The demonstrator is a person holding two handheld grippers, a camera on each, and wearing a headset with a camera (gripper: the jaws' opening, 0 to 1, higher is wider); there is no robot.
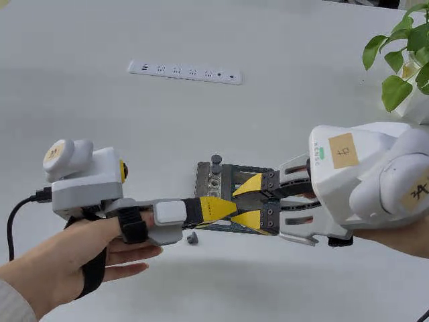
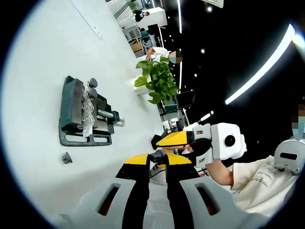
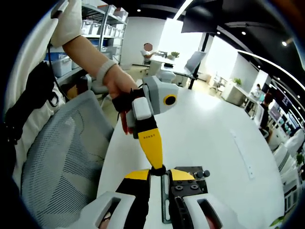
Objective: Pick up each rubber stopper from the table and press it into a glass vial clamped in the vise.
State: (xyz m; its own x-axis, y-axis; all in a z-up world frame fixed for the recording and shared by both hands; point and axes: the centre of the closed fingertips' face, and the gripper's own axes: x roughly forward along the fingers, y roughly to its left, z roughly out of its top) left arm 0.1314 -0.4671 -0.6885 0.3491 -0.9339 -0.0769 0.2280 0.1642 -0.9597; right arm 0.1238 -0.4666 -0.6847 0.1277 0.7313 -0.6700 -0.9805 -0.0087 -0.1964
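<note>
The left tool (image 2: 157,160) is pinching a stopper (image 2: 157,156) at its tips, above the desk (image 1: 120,134) near the vise (image 2: 71,112). The right tool (image 3: 161,173) is standing open, its jaws on either side of that stopper. A spare stopper (image 1: 193,238) is lying on the desk just beside the vise, which is clamping the vials (image 2: 87,107).

Desk (image 1: 100,134): plain white, matte, wide. White power strip (image 1: 184,72) lies flat near its far edge. Leafy green potted plant (image 1: 402,50) at the far right corner. Grey mesh chair (image 3: 57,152) just beside the desk. Open-plan room beyond: shelving with storage bins (image 3: 102,19) along one wall, bright windows (image 3: 190,33), more white desks, a person seated (image 3: 151,52) far back. Dark ceiling with long strip lights (image 2: 259,64) and small spots.
</note>
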